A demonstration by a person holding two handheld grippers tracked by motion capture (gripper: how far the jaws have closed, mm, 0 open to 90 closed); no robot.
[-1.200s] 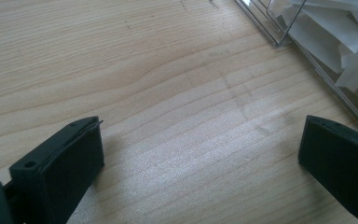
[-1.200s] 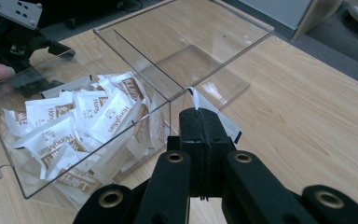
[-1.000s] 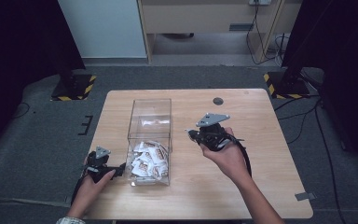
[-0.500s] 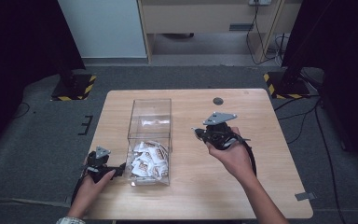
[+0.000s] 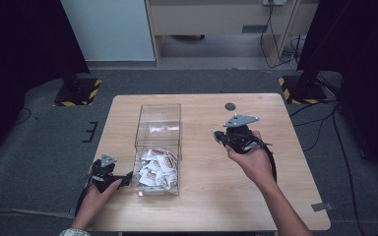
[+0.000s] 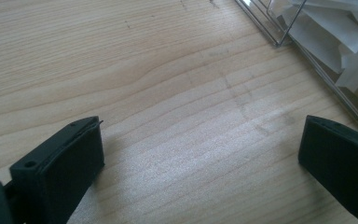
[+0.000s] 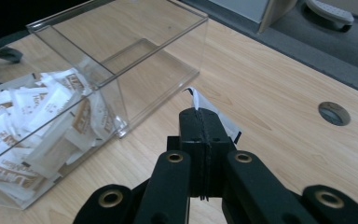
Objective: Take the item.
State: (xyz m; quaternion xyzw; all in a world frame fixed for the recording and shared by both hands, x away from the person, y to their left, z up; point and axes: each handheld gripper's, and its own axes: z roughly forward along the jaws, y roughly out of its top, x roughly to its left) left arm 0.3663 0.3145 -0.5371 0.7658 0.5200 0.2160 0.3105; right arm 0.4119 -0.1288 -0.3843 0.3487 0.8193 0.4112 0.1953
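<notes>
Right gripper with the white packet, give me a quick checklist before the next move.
1. Right gripper shut on the white packet: ok, the packet's edge sticks out past the closed jaws.
2. Packet out of the clear box: ok, it is held above the table, right of the box.
3. Landing spot on the table free: ok, bare wood around the gripper; a round hole lies farther back.
4. Left gripper open and holding nothing: ok.
5. Left gripper steadying the box: cannot tell, it sits close beside the box.
</notes>
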